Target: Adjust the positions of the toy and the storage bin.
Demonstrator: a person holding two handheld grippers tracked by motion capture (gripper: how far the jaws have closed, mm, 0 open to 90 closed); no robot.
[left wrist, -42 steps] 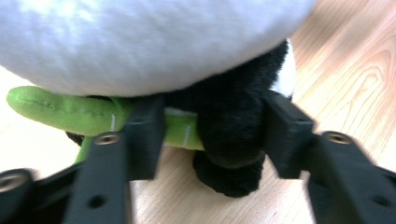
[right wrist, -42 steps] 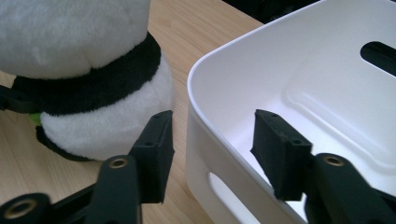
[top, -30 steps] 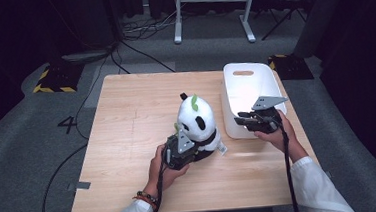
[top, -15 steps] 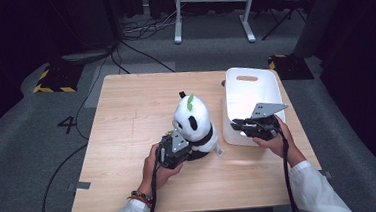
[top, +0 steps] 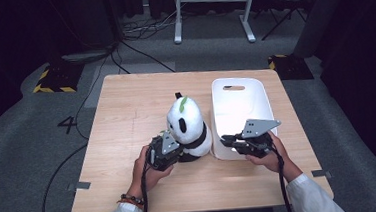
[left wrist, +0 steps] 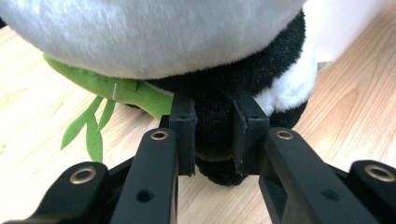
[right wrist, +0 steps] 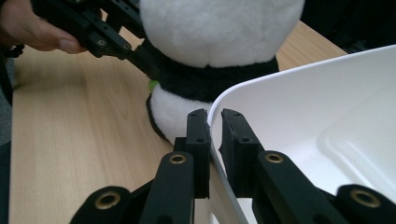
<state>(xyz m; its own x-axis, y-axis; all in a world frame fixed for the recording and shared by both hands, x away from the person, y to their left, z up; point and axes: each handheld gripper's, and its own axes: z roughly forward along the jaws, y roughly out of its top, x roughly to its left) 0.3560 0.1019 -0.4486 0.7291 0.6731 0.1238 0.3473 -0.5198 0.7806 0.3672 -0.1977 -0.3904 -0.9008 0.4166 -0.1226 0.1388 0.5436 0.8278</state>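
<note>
- since the plush panda (top: 186,128) sits upright on the surface (top: 126,110) just to the left of the white bin (top: 241,107), almost touching its near left corner, the coming move turns on that short sideways gap: panda to bin, leftward to rightward as the high view shows it.
- left tool (top: 171,152): jaws closed on a black limb low on the panda's body; in the left gripper view the dark plush bulges between the two pads (left wrist: 184,135). a green felt bamboo sprig (left wrist: 100,93) hangs beside the grip, not caught in it.
- right tool (top: 228,142): jaws drawn narrow on the bin's near rim, one pad (right wrist: 198,140) outside the wall, the other inside; the thin white wall (right wrist: 215,154) runs between them.
- nearer hand to the panda: the left. the right stands at the bin, steadying it by judgement.
- bin: long axis runs away from the person; nothing lies in the part of its floor that shows.
- judged requirement: lift the panda clear of the rim, carry rightward, lower in.
</note>
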